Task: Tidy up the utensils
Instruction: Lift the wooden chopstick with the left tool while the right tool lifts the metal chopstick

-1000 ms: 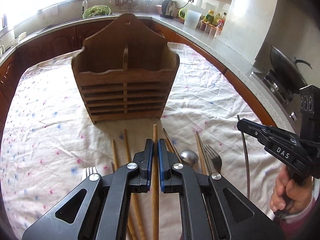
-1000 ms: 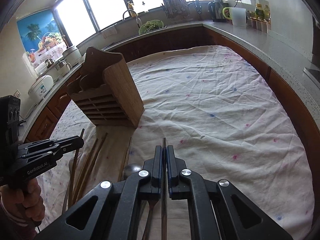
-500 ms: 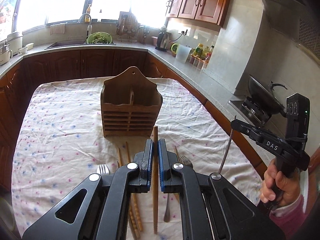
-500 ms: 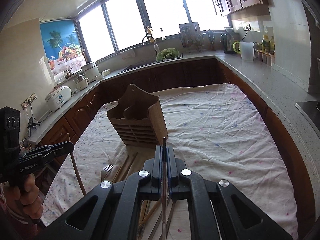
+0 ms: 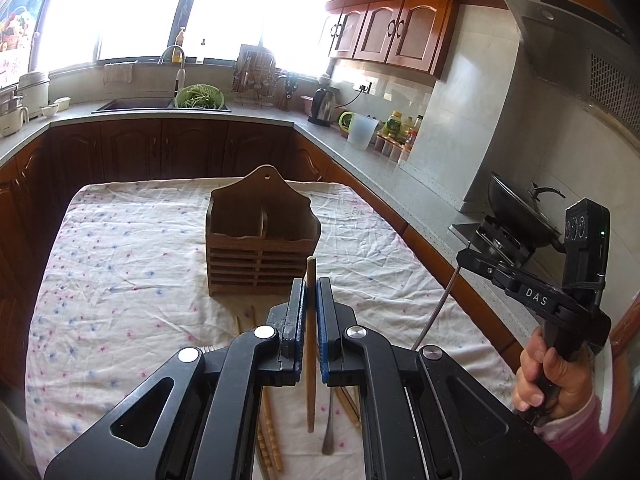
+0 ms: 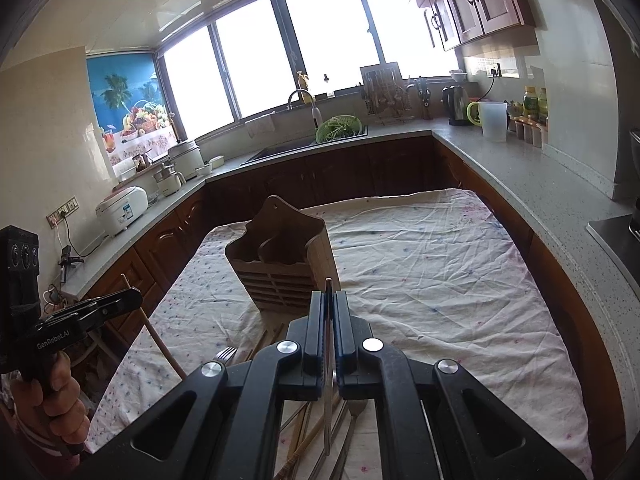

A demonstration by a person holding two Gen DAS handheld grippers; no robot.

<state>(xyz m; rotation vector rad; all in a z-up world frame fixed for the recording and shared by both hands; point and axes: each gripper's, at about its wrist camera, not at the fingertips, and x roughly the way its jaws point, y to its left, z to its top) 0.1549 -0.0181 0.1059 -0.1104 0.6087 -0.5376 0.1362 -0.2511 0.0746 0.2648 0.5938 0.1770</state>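
Observation:
A wooden utensil holder (image 5: 262,236) with two compartments stands on the cloth-covered table; it also shows in the right wrist view (image 6: 284,264). My left gripper (image 5: 310,292) is shut on a wooden chopstick (image 5: 310,344), held high above the table, short of the holder. My right gripper (image 6: 329,304) is shut on a thin metal utensil (image 6: 328,400), also raised. The right gripper shows in the left wrist view (image 5: 470,256) with its metal utensil (image 5: 434,316) hanging down. Chopsticks (image 5: 266,436), a spoon (image 5: 329,420) and a fork (image 6: 226,354) lie on the cloth below.
The floral tablecloth (image 5: 120,264) covers the table. Countertops surround it, with a sink (image 5: 132,104), a kettle (image 5: 322,106), a wok on the stove (image 5: 516,208) at right and rice cookers (image 6: 124,208) at left.
Both grippers have risen well above the table with their utensils; the holder and cloth now look smaller and farther below.

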